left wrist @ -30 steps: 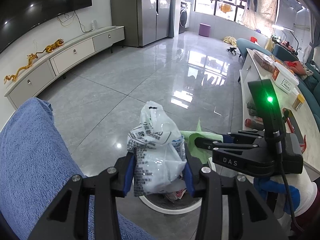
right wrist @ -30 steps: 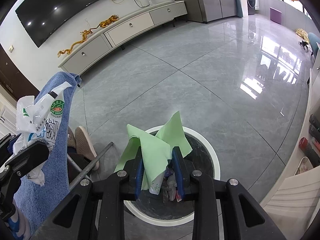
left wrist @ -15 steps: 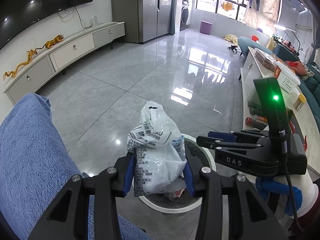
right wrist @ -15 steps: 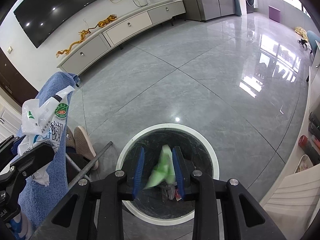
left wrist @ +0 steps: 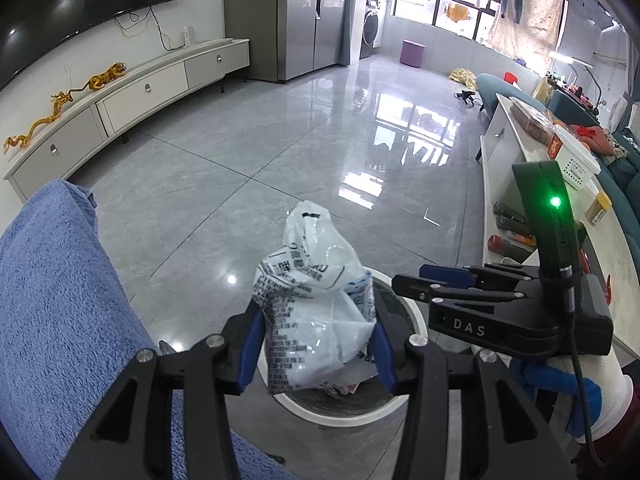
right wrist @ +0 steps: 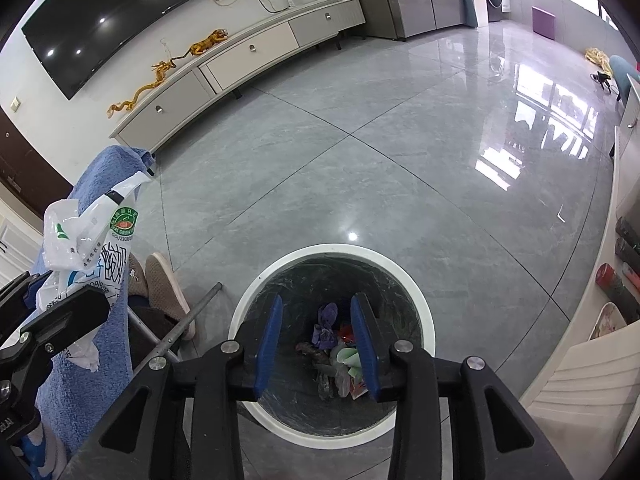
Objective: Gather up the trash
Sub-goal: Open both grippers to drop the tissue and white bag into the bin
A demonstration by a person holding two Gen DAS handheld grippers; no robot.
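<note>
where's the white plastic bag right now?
Left wrist view, centre: the white plastic bag sits between the left gripper pads, whose jaws are opening, above the white-rimmed bin.

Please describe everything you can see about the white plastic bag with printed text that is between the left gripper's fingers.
The plastic bag is thin, crumpled, translucent white film with dense black print, some blue marks and a round green logo seen from the right wrist view. It stands bunched upright between the blue pads of the left gripper, whose jaws are opening; both pads are at its sides. Its top rises to a twisted peak with a black mark. It hangs above the white-rimmed round bin, not inside it yet. A blue towel lies beside it.
</note>
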